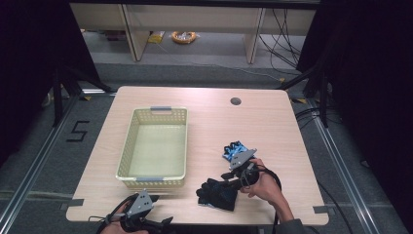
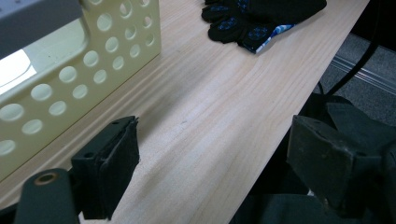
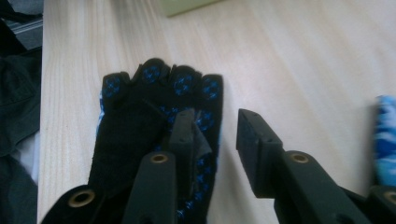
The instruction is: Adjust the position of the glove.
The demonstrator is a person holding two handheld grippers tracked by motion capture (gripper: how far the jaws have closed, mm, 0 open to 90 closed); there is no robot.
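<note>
A black glove (image 1: 215, 194) with blue dots lies flat near the table's front edge, fingers pointing away in the right gripper view (image 3: 135, 135). My right gripper (image 1: 227, 183) is held low over its cuff end, open (image 3: 215, 135); its left jaw rests on the glove and its right jaw is over bare wood. A second, blue-and-white glove (image 1: 234, 150) lies just beyond that gripper, seen at the frame edge (image 3: 385, 140). My left gripper (image 1: 158, 222) hovers at the front edge, open wide (image 2: 210, 154) with nothing between its jaws, looking toward the black glove (image 2: 254, 18).
A cream perforated basket (image 1: 126, 146) with grey handles stands left of centre, nothing in it; its wall (image 2: 70, 79) is close to my left gripper. A round cable hole (image 1: 235, 101) sits at the table's back. Bare wood (image 1: 263, 126) spreads right of the basket.
</note>
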